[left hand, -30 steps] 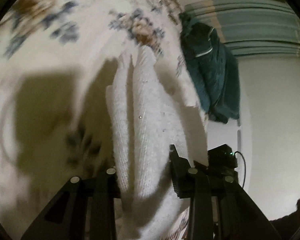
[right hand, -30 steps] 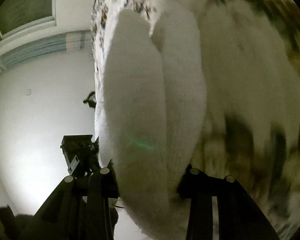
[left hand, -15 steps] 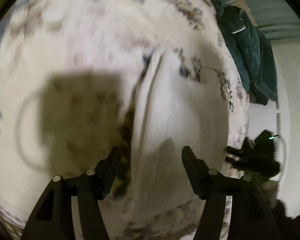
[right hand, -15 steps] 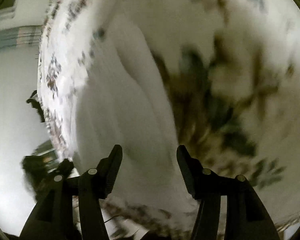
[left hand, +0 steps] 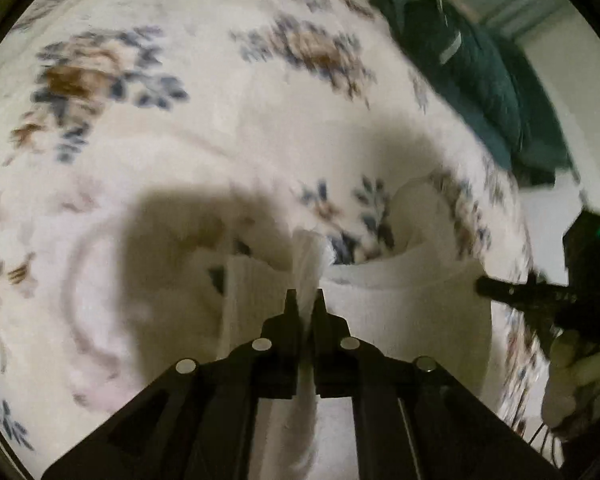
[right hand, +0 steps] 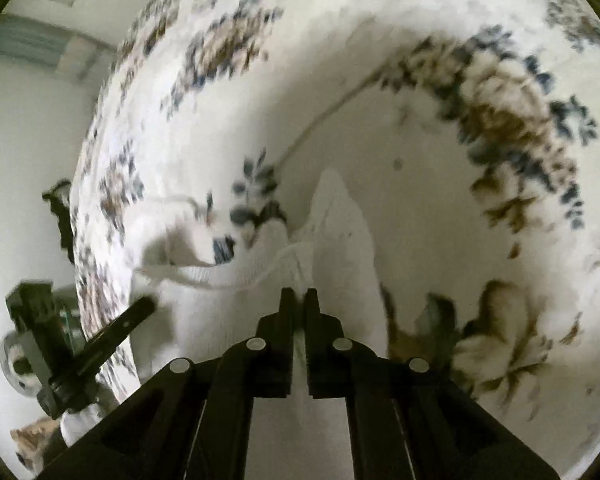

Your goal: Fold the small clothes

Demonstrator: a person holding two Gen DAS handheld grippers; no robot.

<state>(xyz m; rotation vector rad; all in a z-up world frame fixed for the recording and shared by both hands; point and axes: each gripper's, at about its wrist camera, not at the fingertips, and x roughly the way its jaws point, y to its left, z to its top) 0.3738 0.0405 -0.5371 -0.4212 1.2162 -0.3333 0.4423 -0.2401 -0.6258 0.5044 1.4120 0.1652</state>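
Observation:
A small white knitted garment (left hand: 404, 312) lies on a floral bedspread (left hand: 204, 128). My left gripper (left hand: 304, 300) is shut on a pinched fold of its edge, which rises as a ridge between the pads. In the right wrist view the same white garment (right hand: 228, 304) spreads left of my right gripper (right hand: 299, 298), which is shut on another raised corner of it. Each gripper shows in the other's view: the right one (left hand: 540, 300) at the far right, the left one (right hand: 100, 336) at the lower left. Both point steeply down at the bed.
A dark teal garment (left hand: 476, 68) is piled at the bed's far right edge, against a white wall. The bedspread (right hand: 460, 152) stretches wide to the right of the white garment. A person's hand (left hand: 572, 376) holds the right gripper beyond the bed's edge.
Half a second ago both grippers stood open over the garment. Now both have closed on its edge and pinch up folds of it. Both views are blurred by movement.

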